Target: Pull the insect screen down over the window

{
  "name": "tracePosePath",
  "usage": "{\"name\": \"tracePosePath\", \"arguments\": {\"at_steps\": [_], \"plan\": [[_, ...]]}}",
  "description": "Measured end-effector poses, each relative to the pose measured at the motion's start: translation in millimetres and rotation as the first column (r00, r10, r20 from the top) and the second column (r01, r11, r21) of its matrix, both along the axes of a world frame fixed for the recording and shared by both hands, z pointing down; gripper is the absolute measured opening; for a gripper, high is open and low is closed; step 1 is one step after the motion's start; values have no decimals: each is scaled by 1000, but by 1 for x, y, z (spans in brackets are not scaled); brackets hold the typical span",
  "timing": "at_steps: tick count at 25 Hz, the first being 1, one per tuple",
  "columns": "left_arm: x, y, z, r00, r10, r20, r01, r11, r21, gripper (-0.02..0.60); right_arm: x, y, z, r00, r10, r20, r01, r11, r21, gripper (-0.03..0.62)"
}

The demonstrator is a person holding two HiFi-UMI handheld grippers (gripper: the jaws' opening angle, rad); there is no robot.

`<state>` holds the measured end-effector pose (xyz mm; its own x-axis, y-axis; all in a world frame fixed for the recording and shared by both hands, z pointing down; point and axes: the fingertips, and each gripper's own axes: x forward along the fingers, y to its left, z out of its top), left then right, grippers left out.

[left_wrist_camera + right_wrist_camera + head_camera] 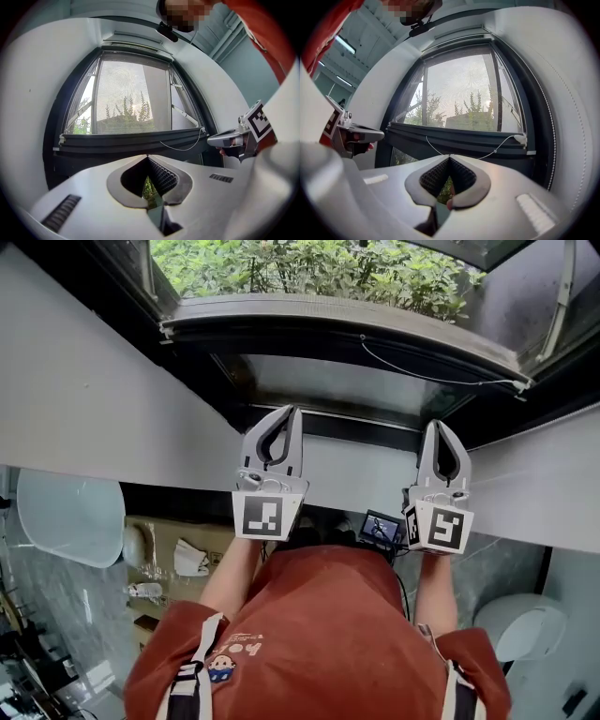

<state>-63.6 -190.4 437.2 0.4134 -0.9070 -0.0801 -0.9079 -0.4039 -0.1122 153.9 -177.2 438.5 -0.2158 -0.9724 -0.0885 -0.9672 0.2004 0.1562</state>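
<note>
Right, you're holding left gripper (291, 412) and right gripper (439, 425) pinched shut and empty, aiming at the screen bar (347, 334) at twelve o'clock, likely lining up the pull.

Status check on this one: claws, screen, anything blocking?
Left claw and right claw shut, empty. Screen bar partway down, untouched. Nothing in the way.

The grey mesh insect screen (459, 89) covers the dark-framed window (539, 117) at upper centre. Its dark bottom bar (454, 136) lies level, with a white cord (497, 148) looping beneath.
</note>
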Motion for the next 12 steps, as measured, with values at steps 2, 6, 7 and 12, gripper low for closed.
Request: {"name": "tracePosePath", "arguments": {"at_steps": [2,6,7,12], "plan": [[0,0,0,1000,-1,0,1,1000,-3,6,0,-1,0,1000,0,-1,0,1000,0,9],[0,-2,-1,1000,0,2,0,1000,4,5,-1,-2,1,1000,0,-8,0,1000,-2,9],[0,-2,-1,1000,1,2,-1,1000,5,6,-1,-2,1,1000,1,-10,-1,1000,-2,9],[1,-3,-1,1000,4,3,-4,1000,6,5,1,-3,2,1000,7,-14,-7,1000,-6,9]]}}
